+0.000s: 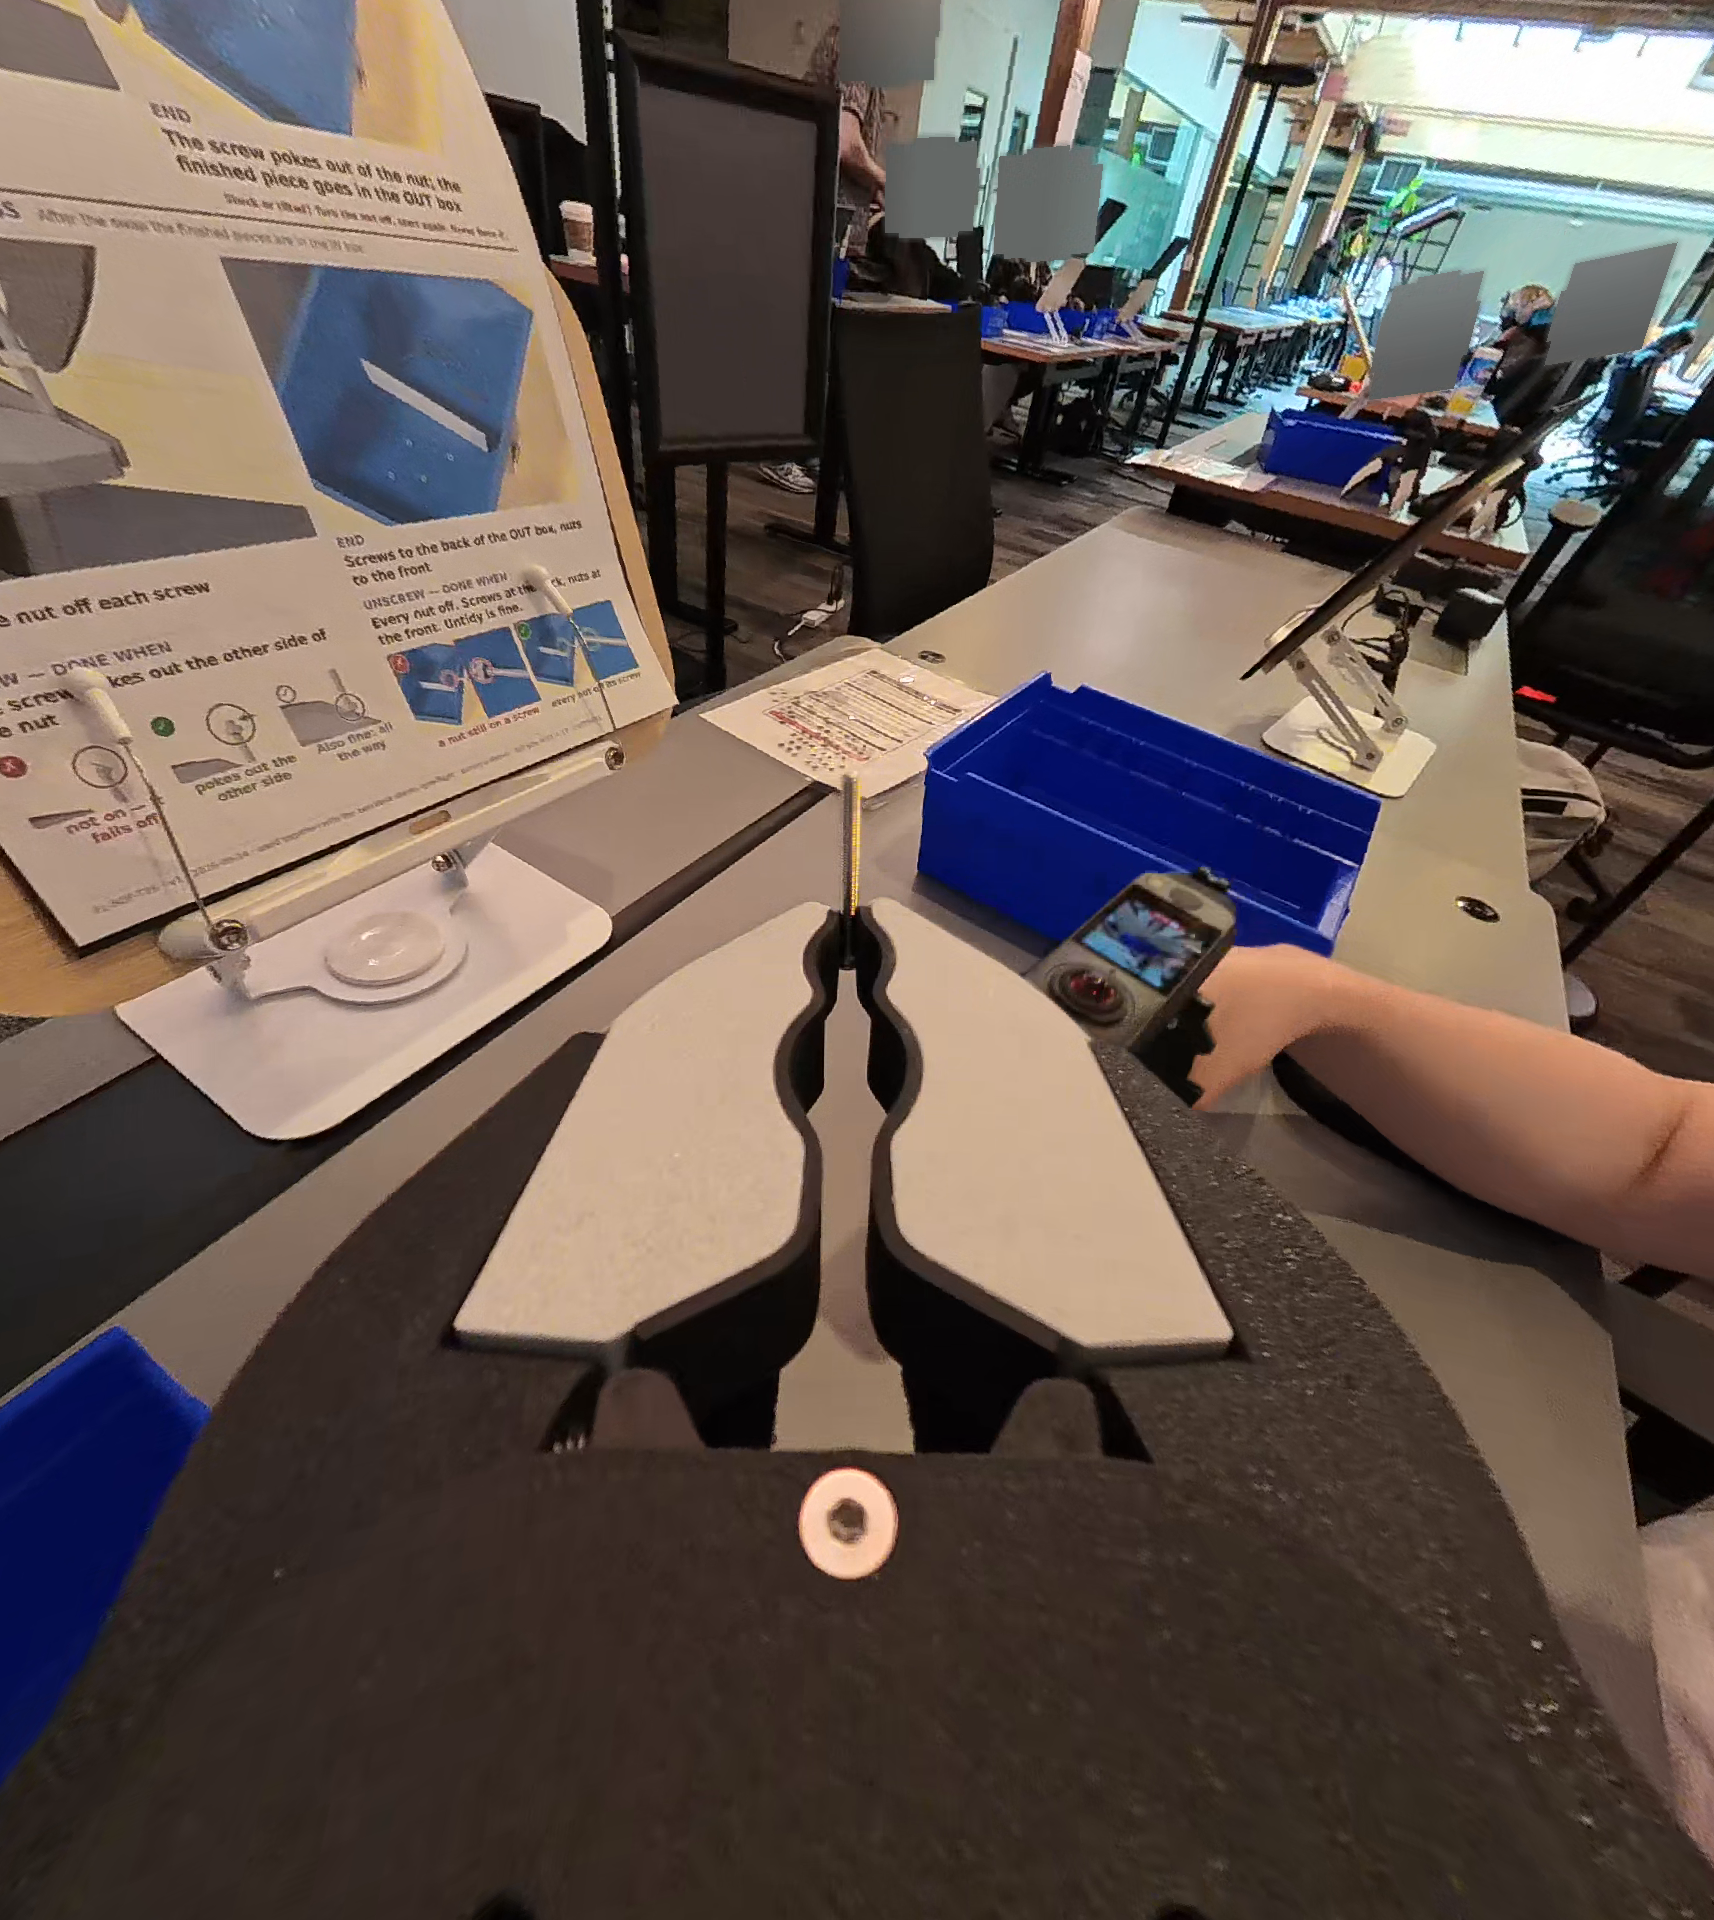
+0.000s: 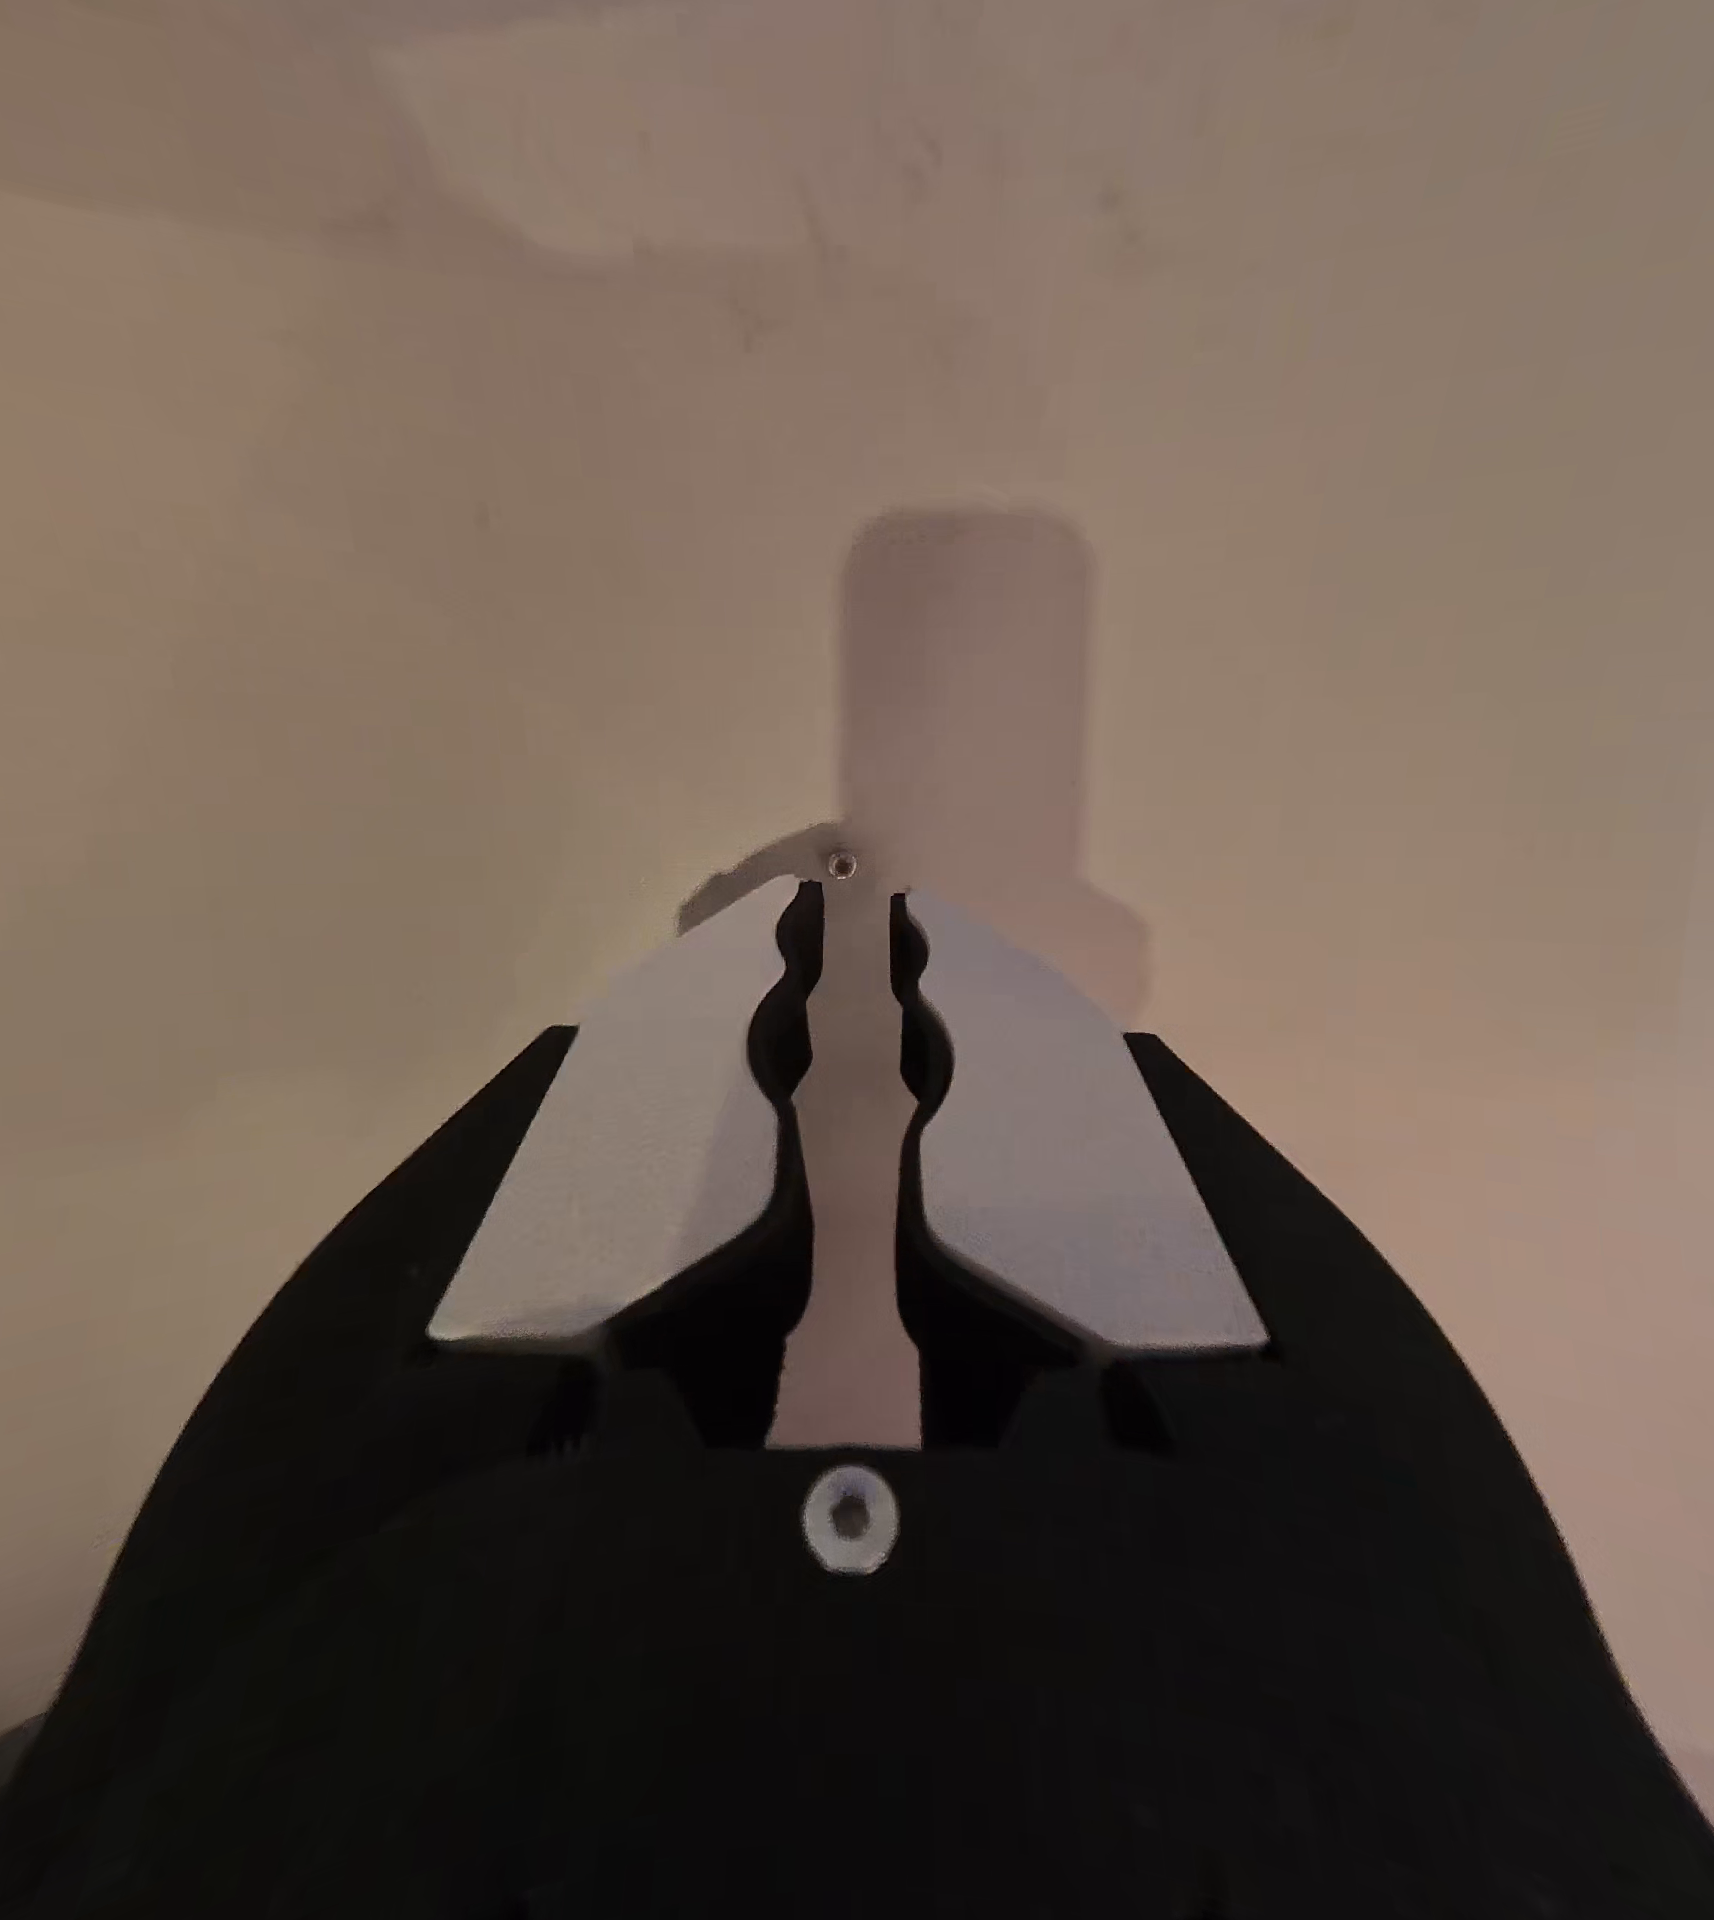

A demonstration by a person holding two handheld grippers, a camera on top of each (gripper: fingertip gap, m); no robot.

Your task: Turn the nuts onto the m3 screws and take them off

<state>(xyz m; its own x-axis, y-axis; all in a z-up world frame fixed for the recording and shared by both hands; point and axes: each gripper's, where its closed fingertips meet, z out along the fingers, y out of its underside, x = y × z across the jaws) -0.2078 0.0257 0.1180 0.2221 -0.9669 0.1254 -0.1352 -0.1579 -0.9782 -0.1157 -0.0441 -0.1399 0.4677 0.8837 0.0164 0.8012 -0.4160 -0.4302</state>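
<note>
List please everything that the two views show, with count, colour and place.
screw: 1, dark, upright in the left gripper
nut: 1, silver, just past the right gripper's tips
bin: 1, blue, on the table, right of centre
instruction sheet: 1, white, on a stand, left
paper: 1, white, behind the bin
table: 1, grey
left gripper: jaws shut on the screw
right gripper: jaws slightly apart
forearm: 1, right

Printed instruction sheet (image 1: 240, 468), headed text with pictures and coloured marks, propped on white stand (image 1: 365, 997) at left of left wrist view. Second printed sheet (image 1: 848, 717) flat on grey table (image 1: 1144, 603), beside blue bin (image 1: 1092, 831). Nothing legible in right wrist view.
</note>
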